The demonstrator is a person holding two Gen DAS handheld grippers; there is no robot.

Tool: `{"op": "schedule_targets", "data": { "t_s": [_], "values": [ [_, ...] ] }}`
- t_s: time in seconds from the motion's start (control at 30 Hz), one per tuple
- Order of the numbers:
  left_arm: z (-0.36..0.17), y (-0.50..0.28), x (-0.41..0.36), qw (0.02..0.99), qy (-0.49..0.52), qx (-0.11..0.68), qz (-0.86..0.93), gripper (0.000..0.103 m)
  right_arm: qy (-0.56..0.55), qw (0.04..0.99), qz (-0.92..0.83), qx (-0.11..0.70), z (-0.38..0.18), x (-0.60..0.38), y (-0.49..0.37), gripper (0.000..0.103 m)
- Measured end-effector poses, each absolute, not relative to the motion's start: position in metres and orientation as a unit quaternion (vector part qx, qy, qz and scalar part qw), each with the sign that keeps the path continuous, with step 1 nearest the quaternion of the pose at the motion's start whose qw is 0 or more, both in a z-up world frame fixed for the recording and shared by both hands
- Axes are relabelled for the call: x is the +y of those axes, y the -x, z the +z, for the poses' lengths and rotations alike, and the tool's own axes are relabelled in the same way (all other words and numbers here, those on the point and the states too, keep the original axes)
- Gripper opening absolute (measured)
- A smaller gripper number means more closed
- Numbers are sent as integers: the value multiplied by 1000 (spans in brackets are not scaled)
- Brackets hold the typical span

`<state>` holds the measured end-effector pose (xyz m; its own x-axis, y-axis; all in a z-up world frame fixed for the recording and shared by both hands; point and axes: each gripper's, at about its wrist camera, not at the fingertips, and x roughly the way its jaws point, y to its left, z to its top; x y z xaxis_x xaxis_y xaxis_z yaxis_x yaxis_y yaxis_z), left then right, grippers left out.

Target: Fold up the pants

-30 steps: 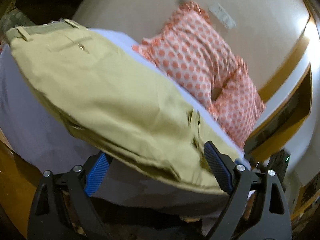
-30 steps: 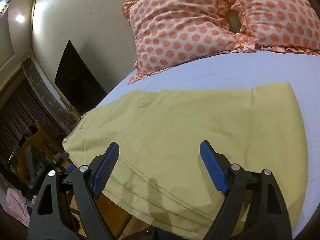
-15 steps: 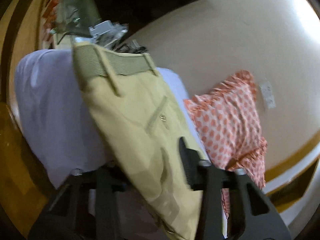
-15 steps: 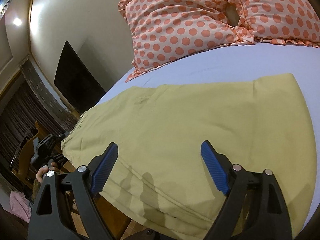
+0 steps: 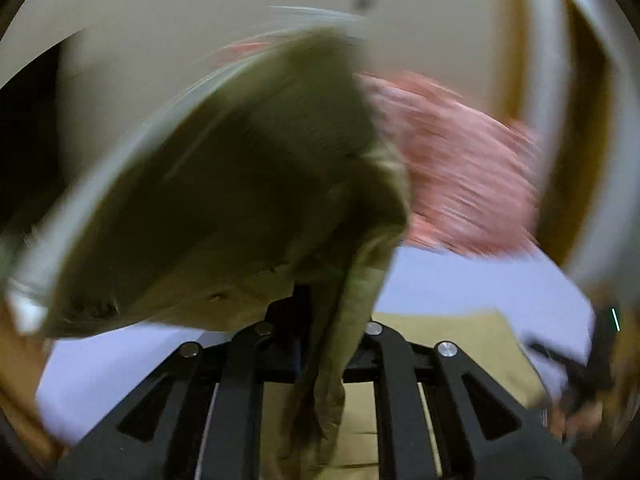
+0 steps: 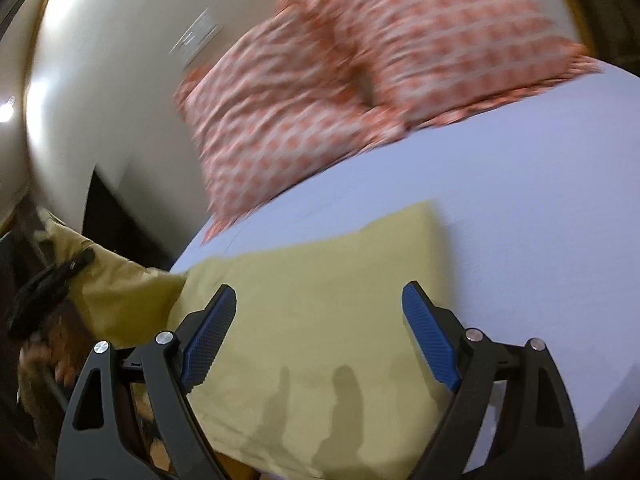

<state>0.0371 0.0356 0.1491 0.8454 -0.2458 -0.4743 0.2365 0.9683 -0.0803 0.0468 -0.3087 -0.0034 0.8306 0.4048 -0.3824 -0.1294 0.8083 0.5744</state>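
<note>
The khaki pants (image 6: 320,320) lie on the lilac bed sheet (image 6: 540,240). My left gripper (image 5: 320,344) is shut on the pants' waist end (image 5: 240,200), which hangs lifted and blurred in front of the camera, with a fold drooping between the arms. The rest of the pants (image 5: 460,344) lies flat below. My right gripper (image 6: 320,344) is open and empty, hovering over the pants' leg end near the bed's front edge. The left gripper with the lifted cloth (image 6: 52,288) shows at the far left of the right wrist view.
Two orange polka-dot pillows (image 6: 360,80) lie at the head of the bed against a cream wall (image 6: 120,60). A dark panel (image 6: 116,216) stands at the left. The pillows (image 5: 460,168) appear blurred in the left wrist view.
My left gripper has shut on the waist end and lifted it, swinging it up over the bed. The right gripper has shifted with the view, staying open.
</note>
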Motion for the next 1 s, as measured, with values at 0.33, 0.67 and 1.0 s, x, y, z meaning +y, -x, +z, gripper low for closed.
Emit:
{"op": "schedule_targets", "data": {
  "t_s": [0.33, 0.67, 1.0],
  "values": [
    [17, -4, -143, 875, -280, 296, -261, 16, -343, 887, 128, 281, -14, -367, -49, 87],
    [52, 11, -106, 874, -181, 307, -330, 51, -306, 877, 141, 344, -26, -340, -81, 77],
    [45, -107, 58, 880, 82, 432, -182, 78, -296, 859, 186, 374, -36, -339, -112, 40]
  ]
}}
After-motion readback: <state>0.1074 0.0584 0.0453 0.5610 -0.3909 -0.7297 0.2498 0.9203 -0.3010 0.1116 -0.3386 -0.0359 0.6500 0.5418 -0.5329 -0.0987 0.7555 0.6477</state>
